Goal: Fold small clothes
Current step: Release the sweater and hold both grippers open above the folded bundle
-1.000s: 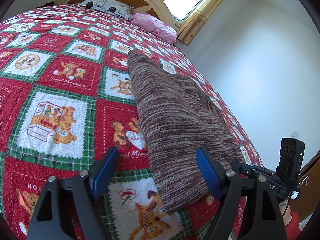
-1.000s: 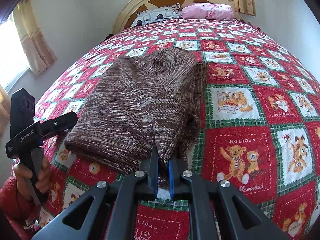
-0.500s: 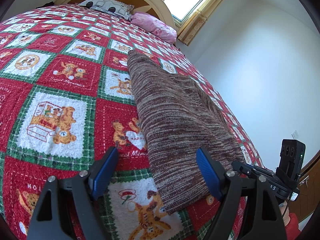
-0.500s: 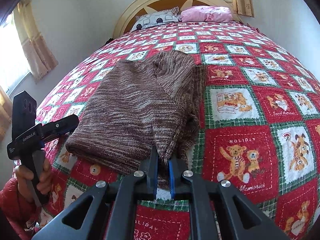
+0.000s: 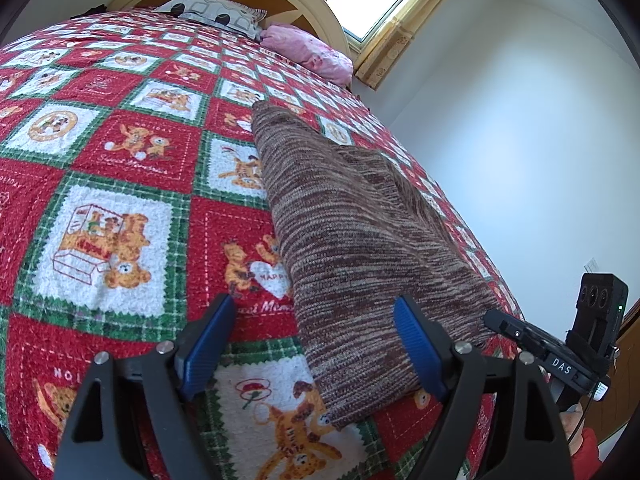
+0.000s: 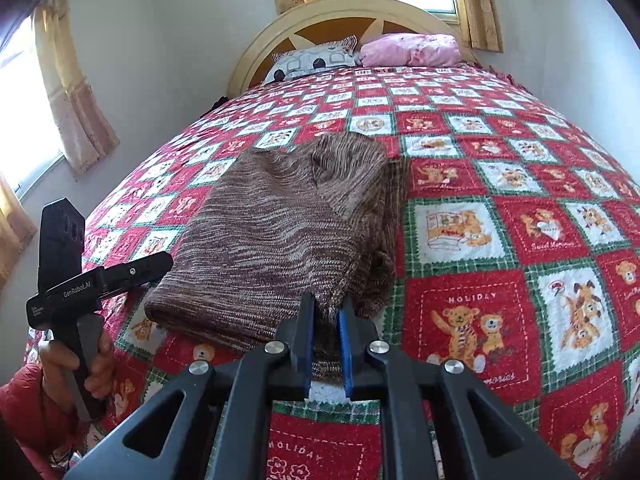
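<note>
I see a wide bed (image 6: 500, 184) under a red, green and white teddy-bear patchwork quilt, with a cream arched wooden headboard (image 6: 348, 12) at the far end. On the quilt's near half lies the brown-and-cream marled knit sweater (image 6: 272, 240), partly folded, its sleeve doubled over the body. I judge it soft, thick and fairly light, limp rather than slippery; the near hem corners look the best places to take hold. My right tongs (image 6: 326, 340) are nearly closed, pinching the sweater's near hem edge. My left tongs (image 5: 316, 344) stand wide open, empty, with the sweater's other near corner between the blue pads (image 5: 416, 344). A grey patterned pillow (image 6: 316, 60) and a pink pillow (image 6: 412, 48) sit well apart by the headboard; nothing seems to block the fold.
</note>
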`<state>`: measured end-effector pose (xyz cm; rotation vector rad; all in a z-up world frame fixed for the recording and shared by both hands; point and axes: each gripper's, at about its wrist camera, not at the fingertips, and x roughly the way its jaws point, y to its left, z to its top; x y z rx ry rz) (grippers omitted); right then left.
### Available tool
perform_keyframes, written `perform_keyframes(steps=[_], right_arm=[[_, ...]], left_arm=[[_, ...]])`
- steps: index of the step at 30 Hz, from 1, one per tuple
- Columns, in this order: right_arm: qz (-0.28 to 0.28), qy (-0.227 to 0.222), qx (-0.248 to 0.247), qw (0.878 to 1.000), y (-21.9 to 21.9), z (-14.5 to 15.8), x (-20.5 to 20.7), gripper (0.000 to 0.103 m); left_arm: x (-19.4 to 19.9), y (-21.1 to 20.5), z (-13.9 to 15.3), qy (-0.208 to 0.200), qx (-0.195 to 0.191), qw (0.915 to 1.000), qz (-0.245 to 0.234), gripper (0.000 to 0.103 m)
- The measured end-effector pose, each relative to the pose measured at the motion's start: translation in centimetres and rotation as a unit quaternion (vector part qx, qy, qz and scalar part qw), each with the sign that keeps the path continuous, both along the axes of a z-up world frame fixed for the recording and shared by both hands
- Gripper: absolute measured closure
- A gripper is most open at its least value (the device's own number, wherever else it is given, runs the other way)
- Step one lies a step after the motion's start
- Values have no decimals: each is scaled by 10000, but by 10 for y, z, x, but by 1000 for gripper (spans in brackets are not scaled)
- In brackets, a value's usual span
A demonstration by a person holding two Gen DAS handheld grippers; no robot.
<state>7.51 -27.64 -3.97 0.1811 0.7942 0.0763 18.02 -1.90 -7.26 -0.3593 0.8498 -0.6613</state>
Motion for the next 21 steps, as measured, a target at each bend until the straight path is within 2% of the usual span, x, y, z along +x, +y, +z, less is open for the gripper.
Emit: perform_keyframes(steps=[5, 6, 7, 9, 10, 21], right_arm=[[-159, -21, 54, 9999, -4, 3, -1, 92], [-192, -7, 89, 9998, -6, 3, -1, 88], [-231, 10, 116, 9997, -8, 2, -1, 82], [-344, -24, 198, 9992, -13, 3, -3, 50], [-396, -76, 248, 9989, -15, 3, -5, 47], [-437, -28, 453, 9980, -18, -1, -4, 46]], left_arm=[[0, 0, 0, -1, 5, 10000, -4, 18], [0, 1, 0, -1, 4, 10000, -5, 18], [0, 1, 0, -1, 3, 10000, -5, 18], [0, 1, 0, 0, 1, 10000, -6, 18], [0, 0, 0, 0, -1, 10000, -5, 18], [3, -1, 0, -19, 107, 9999, -32, 16]])
